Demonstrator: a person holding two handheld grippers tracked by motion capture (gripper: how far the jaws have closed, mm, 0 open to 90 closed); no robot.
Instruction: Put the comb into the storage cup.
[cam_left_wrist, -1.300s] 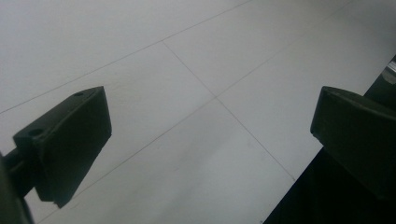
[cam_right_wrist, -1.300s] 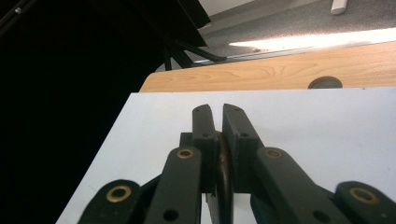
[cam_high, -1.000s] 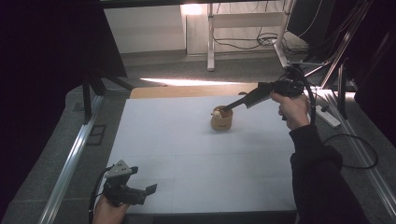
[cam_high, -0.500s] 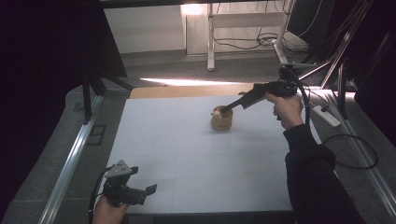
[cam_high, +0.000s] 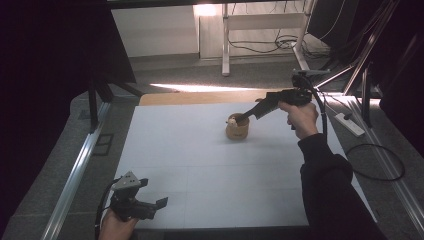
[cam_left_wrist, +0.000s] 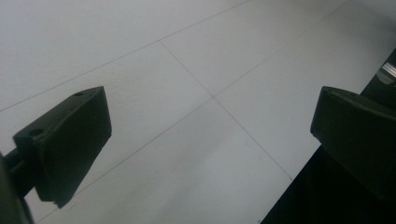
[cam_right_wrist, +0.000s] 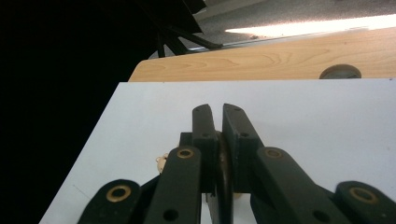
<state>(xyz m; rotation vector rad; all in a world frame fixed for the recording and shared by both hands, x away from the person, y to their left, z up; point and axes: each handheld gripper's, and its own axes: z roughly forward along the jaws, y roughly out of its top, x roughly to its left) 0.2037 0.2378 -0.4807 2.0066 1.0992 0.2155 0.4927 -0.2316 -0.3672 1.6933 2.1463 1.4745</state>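
Right hand-held gripper (cam_high: 243, 117) reaches in from the surface's right edge w/ jaws clenched on the rim of a small tan cup (cam_high: 237, 128). In the right gripper view the jaws (cam_right_wrist: 215, 140) sit nearly together w/ a thin dark wall pinched between them, so it reads as grasping the cup by one side. The cup stands near the far edge of the white surface (cam_high: 200, 165), a bit right of centre, w/ something pale showing at its mouth; can't tell what.

Risks, as I judge them: a one-sided rim grip is off-centre, so a lift could swing the cup and tip out whatever's inside. A thin wall may also slip if the squeeze eases.

Left hand-held gripper (cam_high: 150, 205) rests at the near left corner, jaws released and wide apart, too far off to steady anything.
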